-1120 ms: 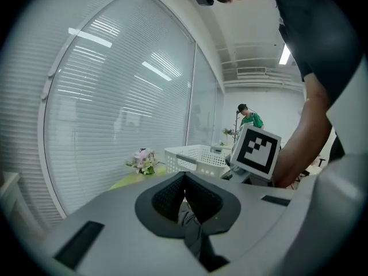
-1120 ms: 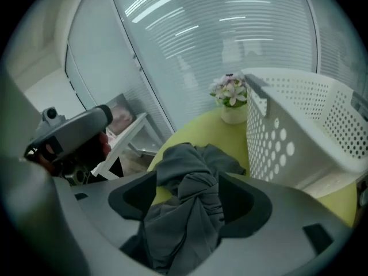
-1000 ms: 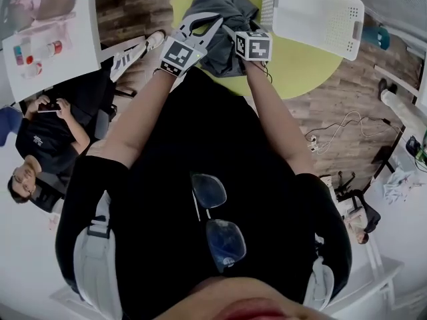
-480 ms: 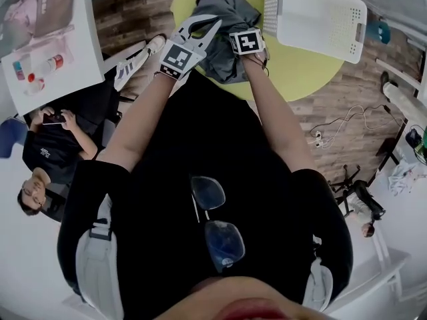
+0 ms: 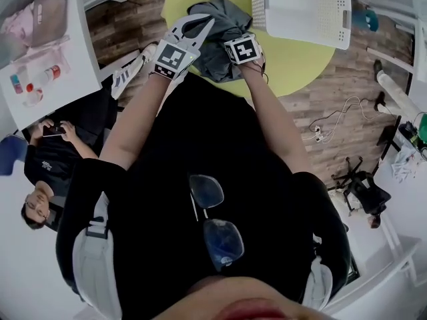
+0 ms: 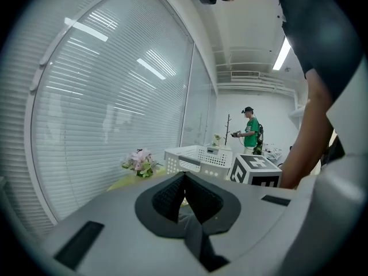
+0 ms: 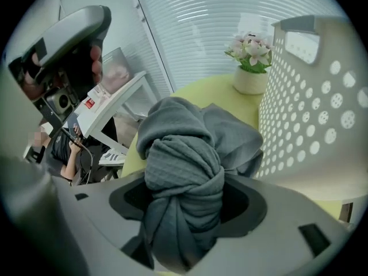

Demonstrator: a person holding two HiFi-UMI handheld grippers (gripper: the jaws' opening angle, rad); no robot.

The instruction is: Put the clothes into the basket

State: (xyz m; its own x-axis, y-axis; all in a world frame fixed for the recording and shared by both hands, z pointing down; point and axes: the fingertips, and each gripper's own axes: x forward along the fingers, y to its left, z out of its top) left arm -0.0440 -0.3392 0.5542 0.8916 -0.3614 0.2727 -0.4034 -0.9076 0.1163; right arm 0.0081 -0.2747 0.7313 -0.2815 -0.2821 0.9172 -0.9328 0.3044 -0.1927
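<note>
A crumpled grey garment (image 5: 223,24) lies on the round yellow-green table (image 5: 293,62), next to the white perforated basket (image 5: 300,9). My right gripper (image 5: 235,33) points steeply down into the heap. Its jaws have just been closing and now pinch a bunched fold of the garment (image 7: 184,165) that fills the gap between them at the right gripper (image 7: 185,200). The basket wall (image 7: 322,108) stands close on the right. My left gripper (image 5: 211,21) hovers at the garment's left edge, shut with nothing in it; its pads meet at the left gripper (image 6: 184,176). The basket (image 6: 198,157) shows beyond it.
A pot of pink flowers (image 7: 250,68) stands on the table behind the garment. To the left is a white table (image 5: 47,52) with bottles, and a seated person (image 5: 53,152) beside it. Cables (image 5: 327,129) lie on the wooden floor. A person in green (image 6: 250,131) stands far off.
My right gripper has sunk into the grey garment and tipped further down, its marker cube turning. The left gripper has stayed almost where it was.
</note>
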